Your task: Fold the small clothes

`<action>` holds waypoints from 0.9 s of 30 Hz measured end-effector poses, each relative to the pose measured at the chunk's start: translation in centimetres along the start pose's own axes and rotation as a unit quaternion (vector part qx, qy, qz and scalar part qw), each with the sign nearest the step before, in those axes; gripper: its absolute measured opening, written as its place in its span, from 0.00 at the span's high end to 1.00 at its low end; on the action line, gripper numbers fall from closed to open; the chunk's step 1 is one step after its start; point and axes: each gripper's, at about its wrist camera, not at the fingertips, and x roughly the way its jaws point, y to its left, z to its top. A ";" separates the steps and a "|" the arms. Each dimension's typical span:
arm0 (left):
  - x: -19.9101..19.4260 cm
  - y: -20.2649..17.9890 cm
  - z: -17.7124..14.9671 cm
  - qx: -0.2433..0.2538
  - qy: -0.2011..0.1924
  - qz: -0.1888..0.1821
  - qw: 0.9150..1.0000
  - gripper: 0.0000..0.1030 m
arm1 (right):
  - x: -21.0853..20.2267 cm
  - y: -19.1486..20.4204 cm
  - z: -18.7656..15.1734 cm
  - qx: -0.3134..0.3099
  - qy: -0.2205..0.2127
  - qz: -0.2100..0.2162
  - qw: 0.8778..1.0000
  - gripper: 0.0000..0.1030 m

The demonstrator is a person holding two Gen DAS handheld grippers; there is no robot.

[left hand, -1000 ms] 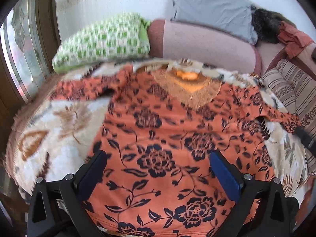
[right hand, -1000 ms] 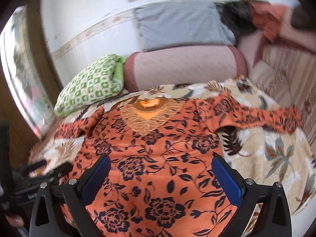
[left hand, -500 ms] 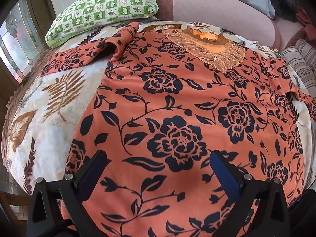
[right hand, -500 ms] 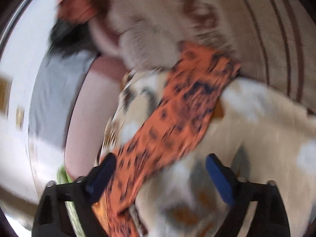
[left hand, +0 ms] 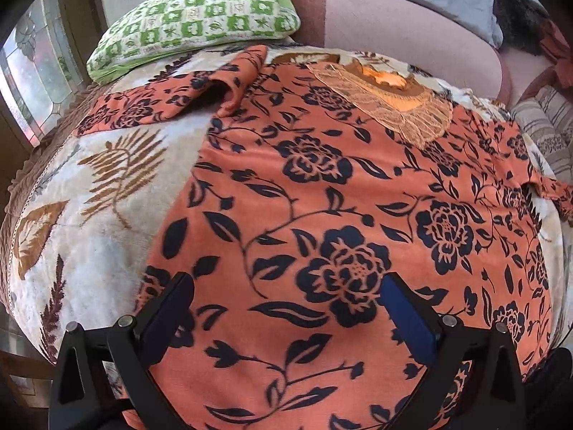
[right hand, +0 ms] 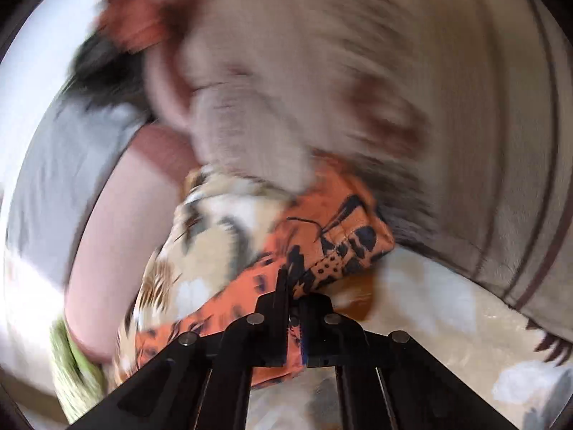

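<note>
An orange top with a black flower print [left hand: 322, 193] lies spread flat on the blanket, its lace neckline [left hand: 386, 96] at the far end. Its left sleeve [left hand: 168, 104] lies stretched out to the left. My left gripper [left hand: 286, 308] is open and empty, low over the hem part of the top. In the blurred right wrist view my right gripper [right hand: 295, 286] is shut on the right sleeve [right hand: 333, 236] near its cuff, close to the striped cushion.
A cream leaf-print blanket [left hand: 89, 193] covers the bed. A green checked pillow [left hand: 193, 18] and a pink bolster [left hand: 401, 32] lie at the far end. A striped cushion [right hand: 447, 107] lies right beside the held sleeve. A window [left hand: 32, 71] is at the left.
My right gripper has swung over to the right sleeve and shut on it. My left gripper has come down closer over the top and stays open.
</note>
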 end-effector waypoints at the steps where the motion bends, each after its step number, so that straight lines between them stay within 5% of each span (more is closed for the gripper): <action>1: -0.2 0.4 0.0 -0.005 -0.005 -0.001 1.000 0.00 | -1.0 1.9 -0.1 -0.019 -0.011 0.010 1.000 0.95; 6: -1.6 3.4 -0.1 -0.033 -0.035 -0.001 0.999 0.00 | -5.1 15.8 -4.6 -0.150 -0.015 0.119 0.981 0.95; 11: -2.4 6.8 -1.0 -0.060 -0.049 0.008 0.997 0.00 | -8.4 31.7 -16.4 -0.273 0.018 0.247 0.930 0.95; 15: -2.6 9.2 -1.6 -0.074 -0.052 0.022 0.996 0.00 | -6.1 39.3 -27.9 -0.325 0.099 0.297 0.892 0.92; 16: -2.6 9.8 -1.7 -0.079 -0.052 0.025 0.995 0.00 | -4.9 40.4 -30.5 -0.343 0.119 0.298 0.883 0.92; 18: -2.7 10.9 -1.8 -0.090 -0.051 0.028 0.994 0.00 | -0.4 41.9 -37.3 -0.408 0.192 0.261 0.853 0.76; 20: -3.0 11.7 -1.9 -0.094 -0.052 0.030 0.994 0.00 | 3.2 40.5 -41.3 -0.415 0.259 0.236 0.839 0.32; 23: -3.2 12.0 -1.8 -0.088 -0.059 0.036 0.994 0.00 | 3.0 37.5 -41.0 -0.383 0.271 0.259 0.844 0.25; 27: -2.7 10.6 -0.1 -0.072 -0.060 0.024 0.995 0.00 | 1.3 34.4 -36.3 -0.363 0.241 0.277 0.857 0.20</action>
